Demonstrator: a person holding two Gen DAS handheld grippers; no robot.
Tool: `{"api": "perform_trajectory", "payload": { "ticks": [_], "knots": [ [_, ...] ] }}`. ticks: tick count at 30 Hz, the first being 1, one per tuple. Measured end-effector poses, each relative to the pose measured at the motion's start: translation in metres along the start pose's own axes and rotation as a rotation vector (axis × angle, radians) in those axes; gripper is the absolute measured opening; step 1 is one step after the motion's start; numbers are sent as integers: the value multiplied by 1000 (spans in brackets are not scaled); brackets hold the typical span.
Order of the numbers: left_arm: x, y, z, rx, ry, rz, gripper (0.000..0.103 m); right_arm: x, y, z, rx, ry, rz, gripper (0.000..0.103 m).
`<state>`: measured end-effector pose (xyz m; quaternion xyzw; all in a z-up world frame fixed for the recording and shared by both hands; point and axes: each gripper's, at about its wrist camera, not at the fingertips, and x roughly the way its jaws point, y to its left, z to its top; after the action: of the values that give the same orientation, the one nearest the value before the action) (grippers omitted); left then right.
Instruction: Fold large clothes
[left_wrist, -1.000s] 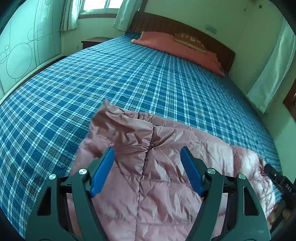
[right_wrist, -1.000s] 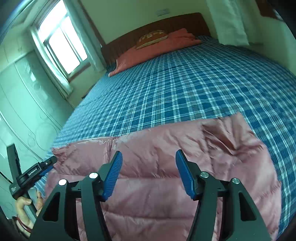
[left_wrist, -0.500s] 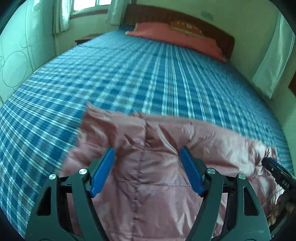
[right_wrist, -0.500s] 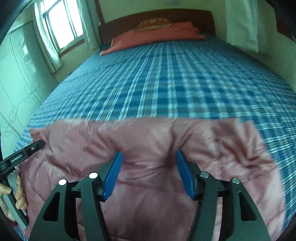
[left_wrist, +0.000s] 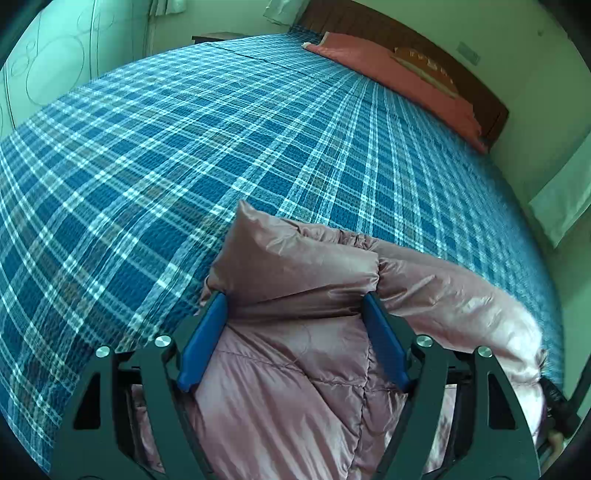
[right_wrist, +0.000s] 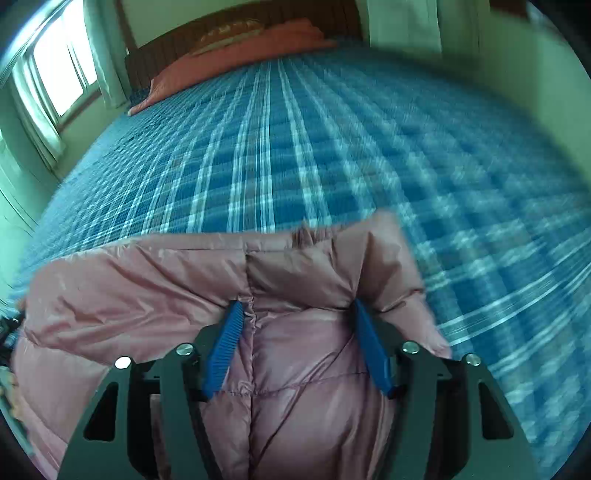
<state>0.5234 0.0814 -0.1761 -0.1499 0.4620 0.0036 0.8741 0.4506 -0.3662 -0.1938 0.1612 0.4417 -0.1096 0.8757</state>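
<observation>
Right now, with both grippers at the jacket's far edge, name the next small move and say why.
Probably let go and draw both grippers back. The pink puffer jacket already lies doubled on the plaid bedspread, and the jaws of the left gripper and right gripper are opening, fabric bulging between them but unpinched.

You have a bed under a blue-and-white plaid cotton bedspread (left_wrist: 229, 155); at its head edge a long salmon-red fabric pillow (left_wrist: 399, 81) lies against the dark brown wooden headboard (left_wrist: 369, 26). Pale curtains (right_wrist: 101, 55) frame the window (right_wrist: 55, 77).
</observation>
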Motion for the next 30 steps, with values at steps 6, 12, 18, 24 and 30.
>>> {"api": "perform_trajectory", "payload": {
  "ticks": [6, 12, 18, 24, 30],
  "knots": [
    [-45, -4, 0, 34, -43, 20, 77, -57, -9, -3, 25, -41, 10, 63],
    [-131, 35, -40, -85, -85, -38, 79, -134, -41, -52, 73, -89, 15, 63],
    [-187, 93, -123, -299, -70, -118, 80, -180, -93, -132, 271, -69, 83, 63],
    [-209, 124, -213, -535, -2, -211, 83, -180, -96, -192, 462, -24, 270, 63],
    [-189, 115, -237, -610, 8, -308, 91, -154, -83, -196, 546, -32, 340, 64]
  ]
}}
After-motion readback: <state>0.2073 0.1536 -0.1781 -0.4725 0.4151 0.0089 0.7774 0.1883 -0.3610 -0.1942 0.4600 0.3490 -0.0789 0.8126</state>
